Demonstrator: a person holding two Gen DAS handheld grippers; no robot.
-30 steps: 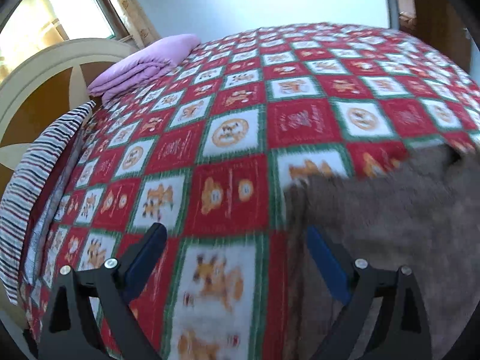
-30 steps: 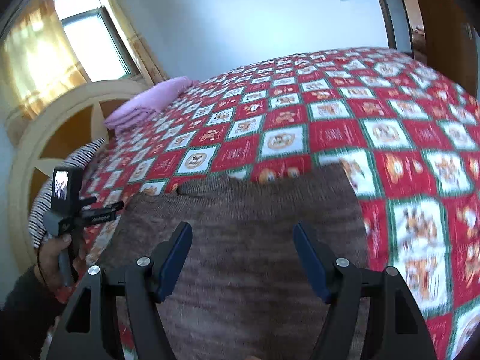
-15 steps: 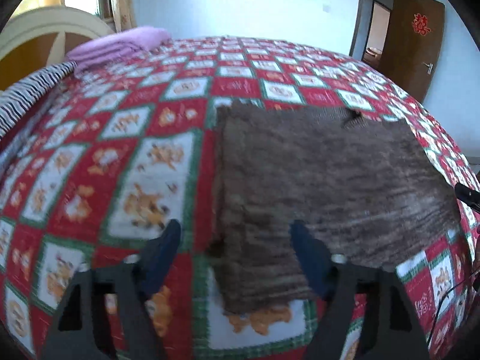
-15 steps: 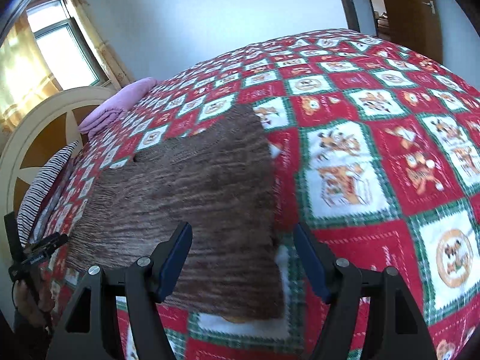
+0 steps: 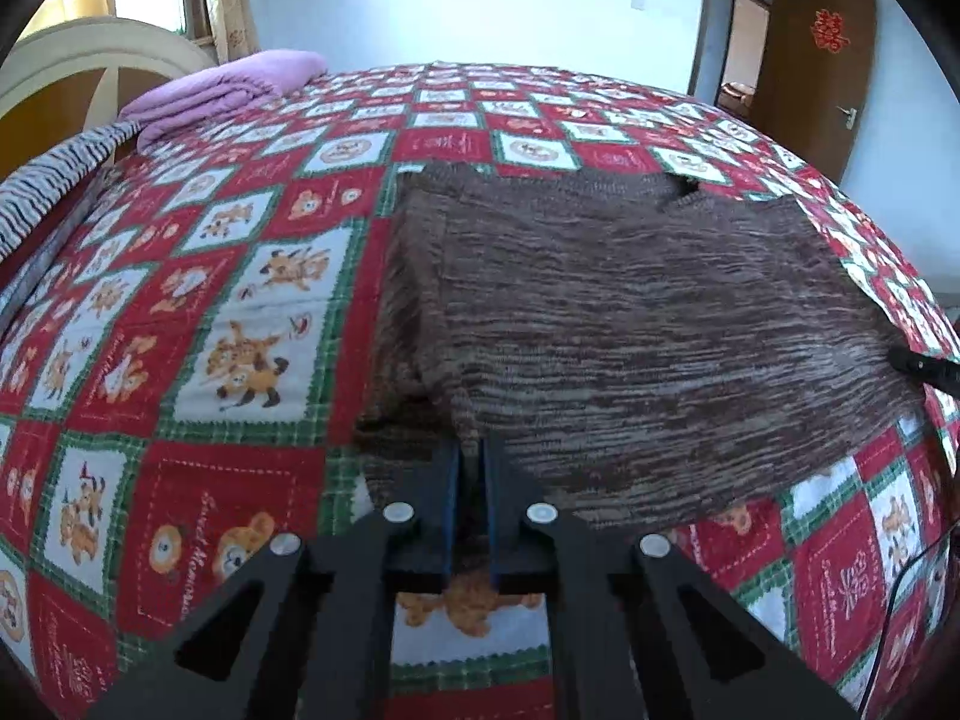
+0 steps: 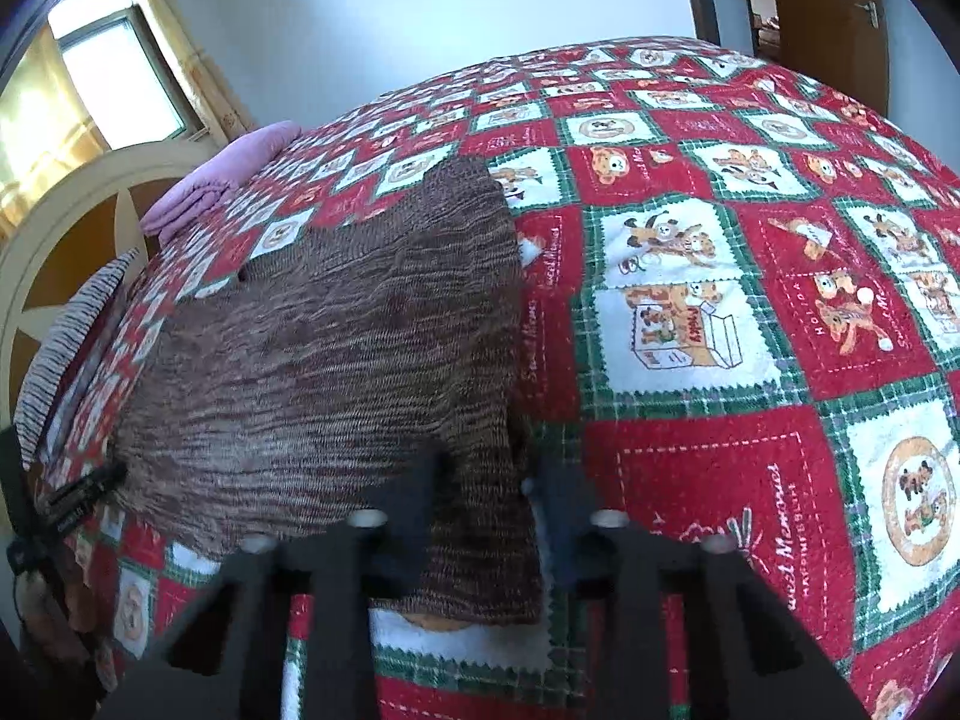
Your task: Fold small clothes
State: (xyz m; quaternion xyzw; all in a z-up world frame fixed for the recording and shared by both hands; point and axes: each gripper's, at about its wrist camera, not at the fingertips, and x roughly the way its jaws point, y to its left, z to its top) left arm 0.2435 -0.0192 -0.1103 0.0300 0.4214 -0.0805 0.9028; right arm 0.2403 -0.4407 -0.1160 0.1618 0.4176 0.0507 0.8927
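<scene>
- Bed (image 5: pixel 252 312), covered by a red, green and white patchwork quilt (image 6: pixel 708 324) with cartoon animal squares, fills both views.
- Brown knit garment (image 5: pixel 630 324) lies spread flat on the quilt, its near hem toward both cameras.
- Folded lilac blanket (image 5: pixel 234 90) sits at the far left by the curved headboard (image 5: pixel 78 54); a striped cloth (image 5: pixel 42 192) lies near it.
- Brown door (image 5: pixel 810 54) stands open at the far right.
- Left gripper (image 5: pixel 471 468): fingers have just been closing and are now together, pinching the garment's near left hem corner.
- Right gripper (image 6: pixel 486 504): fingers have just been closing, blurred, with the near right hem corner between them; grip appears made.
</scene>
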